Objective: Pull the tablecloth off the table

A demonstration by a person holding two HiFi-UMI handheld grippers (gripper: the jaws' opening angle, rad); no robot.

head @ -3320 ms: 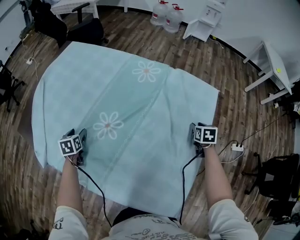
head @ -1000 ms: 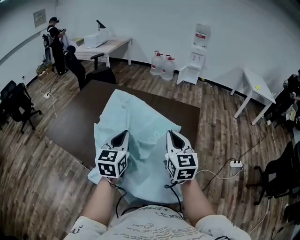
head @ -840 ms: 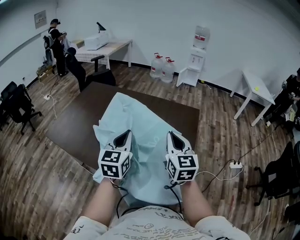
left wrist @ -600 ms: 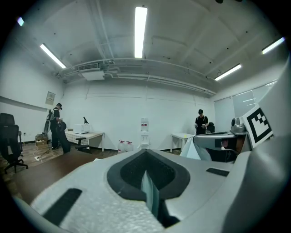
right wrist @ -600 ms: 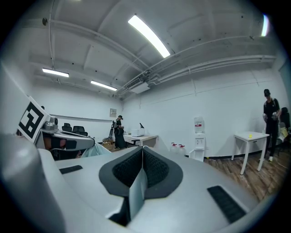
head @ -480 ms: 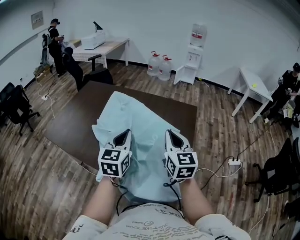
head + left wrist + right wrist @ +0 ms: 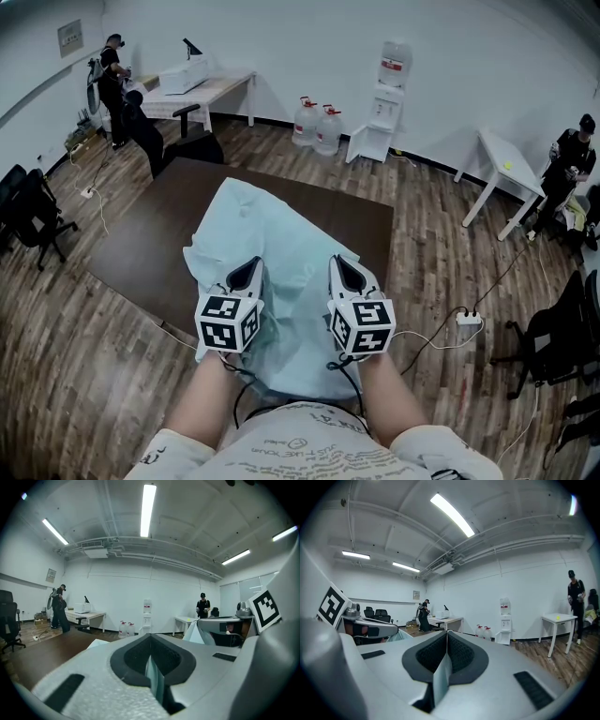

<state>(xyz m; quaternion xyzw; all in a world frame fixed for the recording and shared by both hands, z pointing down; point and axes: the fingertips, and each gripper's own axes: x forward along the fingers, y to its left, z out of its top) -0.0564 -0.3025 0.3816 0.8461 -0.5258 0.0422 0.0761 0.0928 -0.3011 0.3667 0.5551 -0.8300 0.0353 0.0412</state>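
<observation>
The pale teal tablecloth (image 7: 272,230) is gathered into a narrow, rumpled strip across the dark brown table (image 7: 131,244). Its near end hangs toward my body. Both grippers are raised side by side over the near edge. In the head view my left gripper (image 7: 246,272) is shut on the tablecloth, and so is my right gripper (image 7: 343,267). In the left gripper view a thin fold of tablecloth (image 7: 155,681) is pinched between the closed jaws of the left gripper (image 7: 151,660). The right gripper view shows a similar fold of tablecloth (image 7: 440,679) clamped in the right gripper (image 7: 446,656).
Water jugs (image 7: 316,127) and a dispenser (image 7: 389,70) stand by the far wall. A white table (image 7: 506,169) with a person (image 7: 567,159) beside it is at right. A desk (image 7: 202,89) and people (image 7: 112,75) are far left. Office chairs (image 7: 28,211) and a power strip (image 7: 469,319) are on the floor.
A few seconds ago the cloth lay spread flat over the table; now it is drawn into a bunch and most of the tabletop is bare. Over the last second the grippers barely moved.
</observation>
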